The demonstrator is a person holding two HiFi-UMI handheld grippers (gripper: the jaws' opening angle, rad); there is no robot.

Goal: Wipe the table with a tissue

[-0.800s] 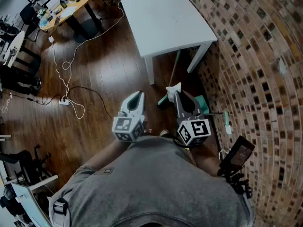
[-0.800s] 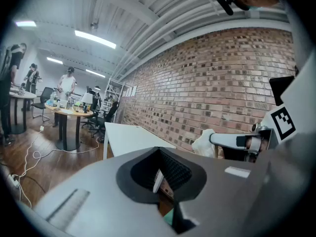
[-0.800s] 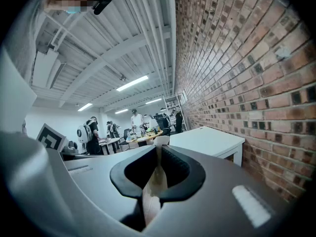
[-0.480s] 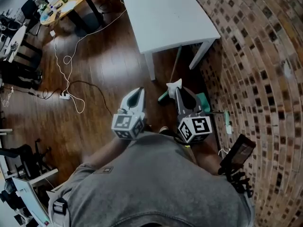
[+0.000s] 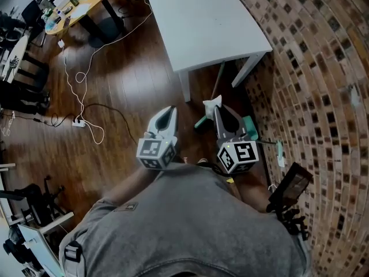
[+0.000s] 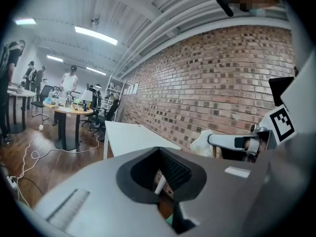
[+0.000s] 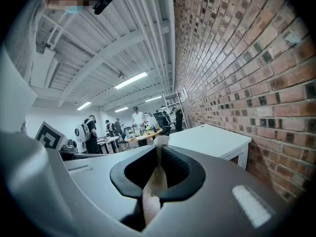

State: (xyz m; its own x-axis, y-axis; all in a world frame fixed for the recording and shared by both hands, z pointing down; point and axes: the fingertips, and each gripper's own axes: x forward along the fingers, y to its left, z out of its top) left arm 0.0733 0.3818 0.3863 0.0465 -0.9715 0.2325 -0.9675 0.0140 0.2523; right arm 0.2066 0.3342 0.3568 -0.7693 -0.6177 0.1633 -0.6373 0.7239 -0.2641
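- A gray shirt on the person fills the bottom of the head view.
- Just past the shirt, the left claw is held up in the air. Its two jaws are together at the tip. Nothing is between them.
- The right claw is held near it, on the side by the wall. Its jaws are clamped on a white tissue.
- A bit of the tissue sticks out past the tip of the right claw. The rest runs down between the jaws.
- Both claws are over the brown wood floor. They point toward the tabletop and are well short of its near edge.
- The tissue is in the air and does not touch the tabletop.
- A green thing lies on the floor next to the right claw, close to the wall. I cannot tell what it is.
- A thin stick runs from there up under the near edge of the tabletop.
- A long white cord lies in loops on the floor, well off to the left.
- The white tabletop stands ahead on white legs. Its right edge is just beside the brick wall.
- Far off to the left is a round wood table with small things on it. In the two gripper views, people stand by it.
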